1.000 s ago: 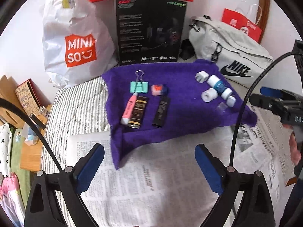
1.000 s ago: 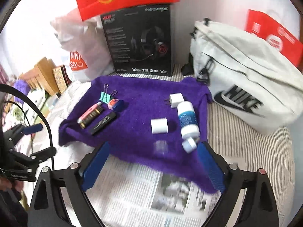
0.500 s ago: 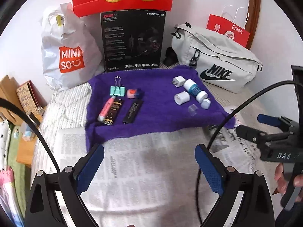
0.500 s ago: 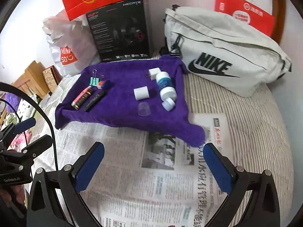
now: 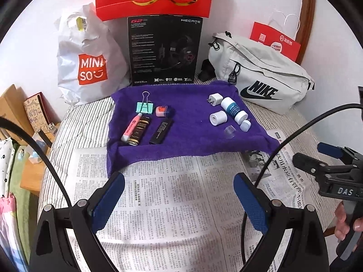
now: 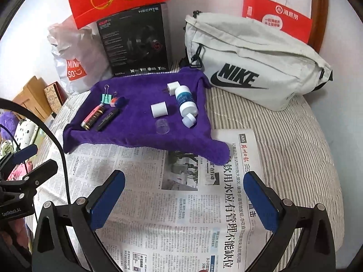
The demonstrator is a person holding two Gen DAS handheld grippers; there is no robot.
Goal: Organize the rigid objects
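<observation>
Well beyond both spread, empty hand-held grippers, left (image 5: 179, 200) and right (image 6: 184, 200), small objects dot the purple towel (image 6: 140, 133).

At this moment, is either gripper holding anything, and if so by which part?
Nothing is held. The left gripper and right gripper are both open over the newspaper, short of the purple cloth.

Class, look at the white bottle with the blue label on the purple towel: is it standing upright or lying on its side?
Lying on its side. The white bottle rests lengthwise on the purple towel, its label facing up.
</observation>
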